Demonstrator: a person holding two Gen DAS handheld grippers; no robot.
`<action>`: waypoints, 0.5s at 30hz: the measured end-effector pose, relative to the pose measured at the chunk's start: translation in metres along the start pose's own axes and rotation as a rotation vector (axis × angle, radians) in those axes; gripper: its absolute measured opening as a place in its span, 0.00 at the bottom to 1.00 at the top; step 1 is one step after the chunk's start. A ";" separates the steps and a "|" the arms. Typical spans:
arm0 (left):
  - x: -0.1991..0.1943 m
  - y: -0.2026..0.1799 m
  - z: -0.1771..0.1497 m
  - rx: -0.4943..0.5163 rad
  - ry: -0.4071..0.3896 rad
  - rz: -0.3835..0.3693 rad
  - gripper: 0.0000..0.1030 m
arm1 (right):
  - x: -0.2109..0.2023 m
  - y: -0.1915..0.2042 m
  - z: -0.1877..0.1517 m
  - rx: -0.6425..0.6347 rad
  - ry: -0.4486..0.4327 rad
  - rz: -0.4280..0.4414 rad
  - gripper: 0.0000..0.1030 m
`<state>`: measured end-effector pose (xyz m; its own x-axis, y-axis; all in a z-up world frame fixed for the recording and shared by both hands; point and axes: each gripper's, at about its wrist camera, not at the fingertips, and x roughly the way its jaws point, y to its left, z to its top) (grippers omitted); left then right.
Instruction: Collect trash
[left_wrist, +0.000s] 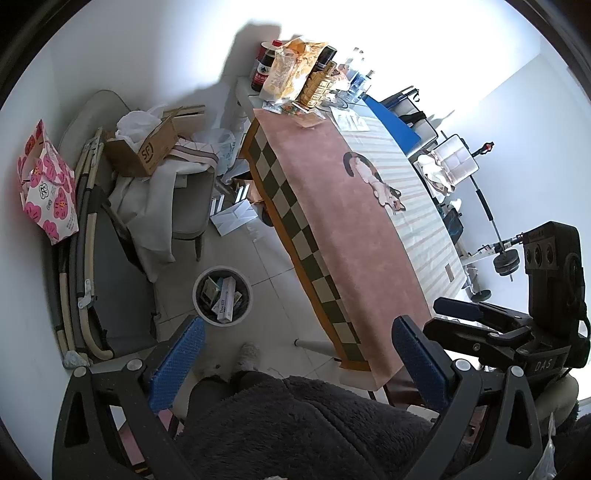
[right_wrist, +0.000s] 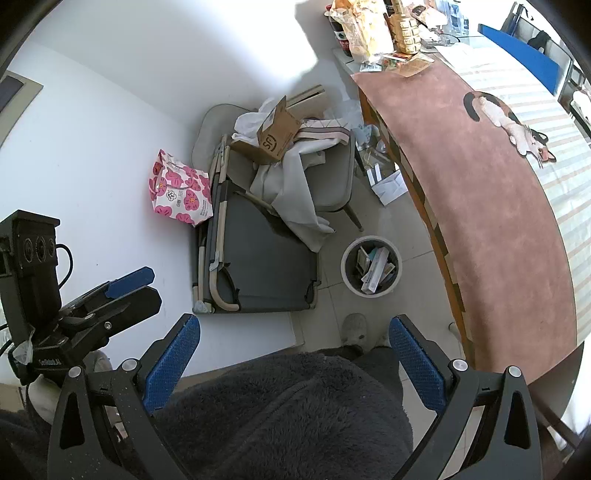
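A white round trash bin (left_wrist: 221, 295) stands on the tiled floor beside the table, holding several small boxes; it also shows in the right wrist view (right_wrist: 371, 266). My left gripper (left_wrist: 295, 365) is open and empty, held high above the floor over my dark fleece clothing. My right gripper (right_wrist: 293, 363) is open and empty too, also held over my lap. Each gripper shows in the other's view: the right one (left_wrist: 469, 317) at the right edge, the left one (right_wrist: 125, 291) at the left edge. The pink tablecloth (left_wrist: 343, 221) carries no loose trash near me.
The table (right_wrist: 498, 206) runs away on the right, with bottles, snack bags and boxes (left_wrist: 295, 74) at its far end. A chair piled with cloth and a cardboard box (left_wrist: 144, 147), a folded cot (right_wrist: 255, 258) and a pink flowered bag (left_wrist: 48, 188) stand along the wall.
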<state>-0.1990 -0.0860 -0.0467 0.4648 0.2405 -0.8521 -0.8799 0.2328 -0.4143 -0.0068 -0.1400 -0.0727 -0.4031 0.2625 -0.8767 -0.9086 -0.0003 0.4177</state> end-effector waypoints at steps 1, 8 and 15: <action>0.000 0.001 0.001 0.001 0.000 0.000 1.00 | 0.000 0.001 0.001 0.002 -0.001 -0.001 1.00; 0.000 0.003 0.003 0.012 0.003 -0.006 1.00 | 0.000 0.001 0.003 0.009 -0.004 0.000 1.00; 0.002 0.004 0.006 0.024 0.012 -0.012 1.00 | -0.004 0.000 0.004 0.009 -0.006 -0.001 1.00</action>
<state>-0.2014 -0.0787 -0.0479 0.4739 0.2259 -0.8511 -0.8717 0.2577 -0.4169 -0.0045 -0.1374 -0.0688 -0.4015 0.2685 -0.8756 -0.9080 0.0083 0.4189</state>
